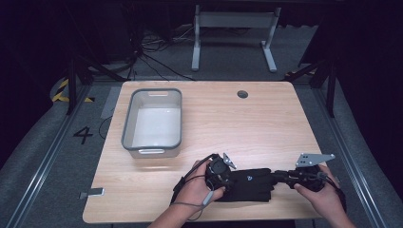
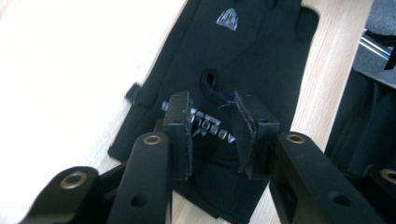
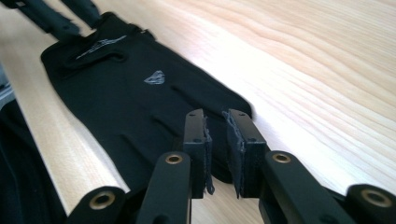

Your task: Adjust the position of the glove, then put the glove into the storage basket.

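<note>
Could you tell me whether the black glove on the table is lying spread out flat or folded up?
Spread flat: the black glove lies open on the table, logo up, fingers extended toward the right claw.

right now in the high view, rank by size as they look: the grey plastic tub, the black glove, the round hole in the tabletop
1. Grey plastic tub, clearly the largest.
2. Black fabric glove, partly covered by both grippers, still smaller than the tub.
3. Round dark hole in the tabletop, by far the smallest.

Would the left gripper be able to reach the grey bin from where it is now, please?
Probably yes: the left gripper sits at the black glove, and only bare table lies between it and the grey bin.
</note>
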Motion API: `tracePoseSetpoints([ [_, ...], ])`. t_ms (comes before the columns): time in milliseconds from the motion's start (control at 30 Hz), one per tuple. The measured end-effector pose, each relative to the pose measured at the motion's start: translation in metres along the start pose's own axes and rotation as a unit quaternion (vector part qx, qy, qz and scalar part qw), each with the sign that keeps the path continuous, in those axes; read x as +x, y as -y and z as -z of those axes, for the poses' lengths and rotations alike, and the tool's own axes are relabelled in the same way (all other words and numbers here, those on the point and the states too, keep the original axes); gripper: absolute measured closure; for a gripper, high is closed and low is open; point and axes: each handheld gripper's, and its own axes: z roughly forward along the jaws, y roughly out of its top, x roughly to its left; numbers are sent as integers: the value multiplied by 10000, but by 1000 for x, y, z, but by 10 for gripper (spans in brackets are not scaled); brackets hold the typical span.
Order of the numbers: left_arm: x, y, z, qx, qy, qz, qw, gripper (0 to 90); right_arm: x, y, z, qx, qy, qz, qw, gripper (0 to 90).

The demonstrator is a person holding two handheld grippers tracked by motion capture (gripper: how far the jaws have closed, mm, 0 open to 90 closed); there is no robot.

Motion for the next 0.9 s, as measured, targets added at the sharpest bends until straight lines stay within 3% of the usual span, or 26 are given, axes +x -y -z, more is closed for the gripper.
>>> tracePoseSetpoints([
  [300,-4,-13,-2,-53,76,-99,9999,621,-19,13,14,-125,235,-405,9988,765],
  [667,-6,-25,-11,-88,290,-391,9988,581,-29,20,16,-140,256,-549,9981,735],
  [833,-2,-31,-26,114,548,-296,9980,544,-31,22,17,-186,229,-592,9978,735],
  [900,-4,-34,-32,181,584,-377,9974,538,-32,23,15,-170,183,-574,9980,734],
])
